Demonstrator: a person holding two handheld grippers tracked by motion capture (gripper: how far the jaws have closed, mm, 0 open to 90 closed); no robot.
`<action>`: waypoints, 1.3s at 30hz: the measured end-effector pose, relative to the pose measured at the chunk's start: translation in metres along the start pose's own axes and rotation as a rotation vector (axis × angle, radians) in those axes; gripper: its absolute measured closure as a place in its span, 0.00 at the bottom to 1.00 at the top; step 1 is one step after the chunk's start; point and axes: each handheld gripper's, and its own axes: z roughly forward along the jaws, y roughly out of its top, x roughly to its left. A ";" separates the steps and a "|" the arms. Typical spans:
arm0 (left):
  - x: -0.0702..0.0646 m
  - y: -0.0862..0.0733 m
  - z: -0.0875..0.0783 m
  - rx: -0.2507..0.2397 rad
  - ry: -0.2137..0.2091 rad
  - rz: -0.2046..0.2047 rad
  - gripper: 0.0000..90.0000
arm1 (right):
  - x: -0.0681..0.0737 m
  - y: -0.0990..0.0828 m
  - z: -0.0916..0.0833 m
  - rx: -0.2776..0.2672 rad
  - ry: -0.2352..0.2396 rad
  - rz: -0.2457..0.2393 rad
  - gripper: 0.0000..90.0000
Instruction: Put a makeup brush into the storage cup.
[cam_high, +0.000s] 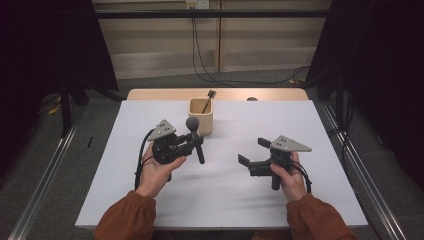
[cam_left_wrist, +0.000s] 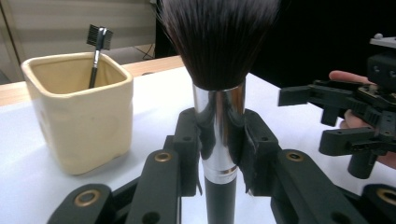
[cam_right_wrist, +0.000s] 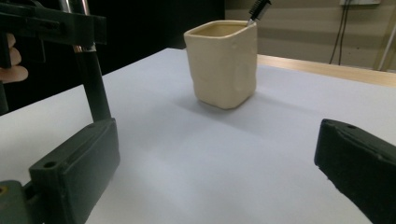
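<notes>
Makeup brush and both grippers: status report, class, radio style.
Left gripper shut on makeup brush, bristles up. Right gripper open, nothing between jaws. Cream cup beside brush, small brow brush inside. Nothing in the way.

We held our left gripper in our left hand, forearm coming up from the near edge in a rust-coloured sleeve. Its jaws pointed away to the right and stood narrow, the pads clamped on a slim upright shaft between them. Our right gripper sat well apart on the other side, level with the left, gripped from behind by our right hand. Its jaws pointed toward the left gripper and stood wide apart with only bare air between them. Both wrists hovered low.
</notes>
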 end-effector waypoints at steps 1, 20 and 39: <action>0.001 0.000 -0.001 0.002 0.002 0.001 0.79 | 0.000 -0.001 -0.002 0.002 -0.011 -0.001 0.00; 0.015 0.013 -0.014 0.009 0.023 0.012 0.79 | -0.013 -0.014 -0.041 -0.013 -0.051 0.000 0.00; 0.027 0.023 -0.020 0.010 0.043 -0.001 0.79 | -0.021 -0.022 -0.072 -0.012 -0.144 0.008 0.00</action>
